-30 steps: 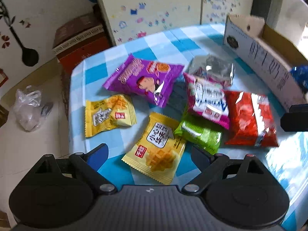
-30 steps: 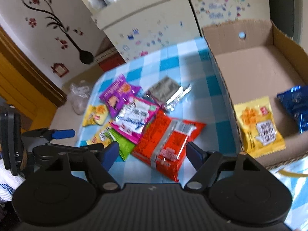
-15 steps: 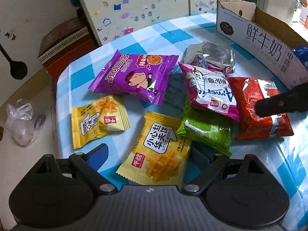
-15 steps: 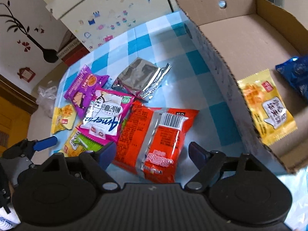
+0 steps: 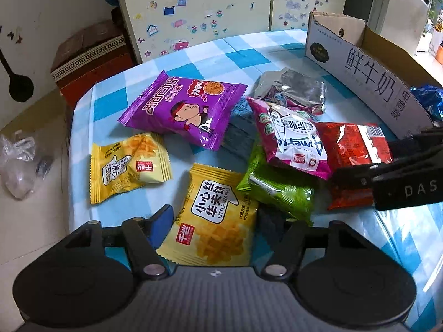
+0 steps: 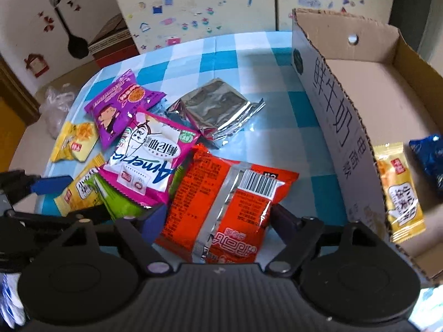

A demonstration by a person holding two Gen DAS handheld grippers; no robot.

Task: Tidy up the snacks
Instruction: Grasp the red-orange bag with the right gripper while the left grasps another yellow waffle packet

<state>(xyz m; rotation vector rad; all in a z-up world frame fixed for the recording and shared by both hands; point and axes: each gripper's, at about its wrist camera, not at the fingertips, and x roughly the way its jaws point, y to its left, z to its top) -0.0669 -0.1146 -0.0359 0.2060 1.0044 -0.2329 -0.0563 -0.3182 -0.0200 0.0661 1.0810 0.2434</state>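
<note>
Two grippers worked the pile at once. Low in the left wrist view, the left gripper was closing, its fingers flanking the yellow waffle packet; whether they already pinched it I could not tell. Low in the right wrist view, the right gripper was closing too, its fingers either side of the red snack bag, seemingly not yet pressing. Beyond, toward mid-frame, lay the green packet, the pink-and-white bag, a second yellow packet, the purple bag and the silver foil pouch on the checked desk. At the right edge, the cardboard box already held a yellow packet. A good grasp would probably squeeze each bag by its edges, lifting clear of neighbours.
</note>
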